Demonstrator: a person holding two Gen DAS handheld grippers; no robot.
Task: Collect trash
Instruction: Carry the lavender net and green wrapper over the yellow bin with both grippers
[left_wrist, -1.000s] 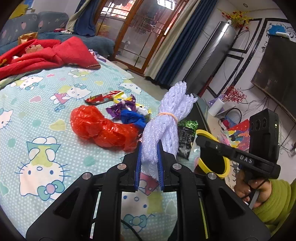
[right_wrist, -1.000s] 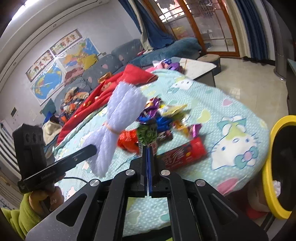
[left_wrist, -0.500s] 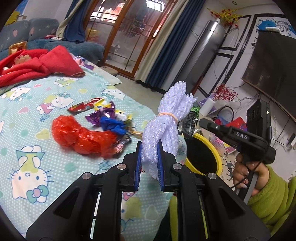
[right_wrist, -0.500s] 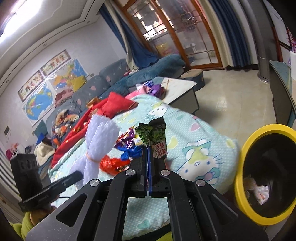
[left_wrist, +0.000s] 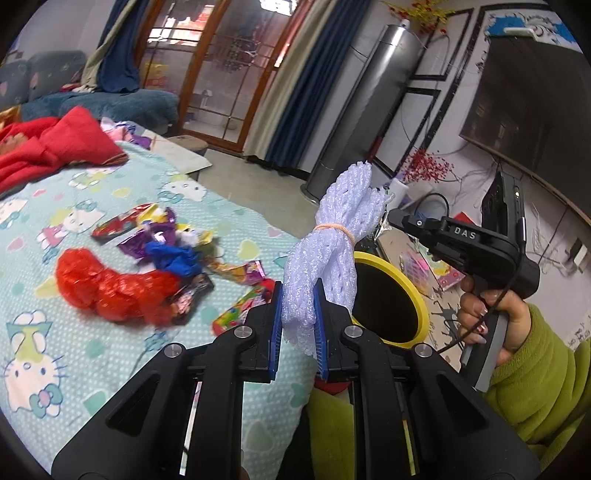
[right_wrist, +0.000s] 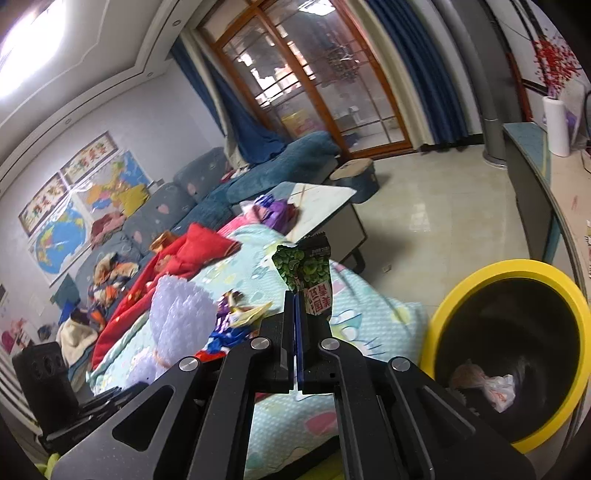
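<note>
In the left wrist view, the left gripper (left_wrist: 298, 325) is squeezing a white foam net bundle (left_wrist: 332, 251) and has been swinging off the bed (left_wrist: 74, 332) toward the yellow bin (left_wrist: 413, 295), now just ahead to its right (more wrappers (left_wrist: 166, 243) are lying back left). In the right wrist view, the right gripper (right_wrist: 295, 339), clamped fully on a green snack wrapper (right_wrist: 306, 269), has been closing on the bin (right_wrist: 450, 314), which is sitting low to its right, so both drops look near.

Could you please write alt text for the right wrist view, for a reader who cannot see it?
The right claw is shut on a green snack wrapper, held up beside a yellow-rimmed bin that has trash inside. Behind lies a cartoon-print bedspread strewn with wrappers.
</note>
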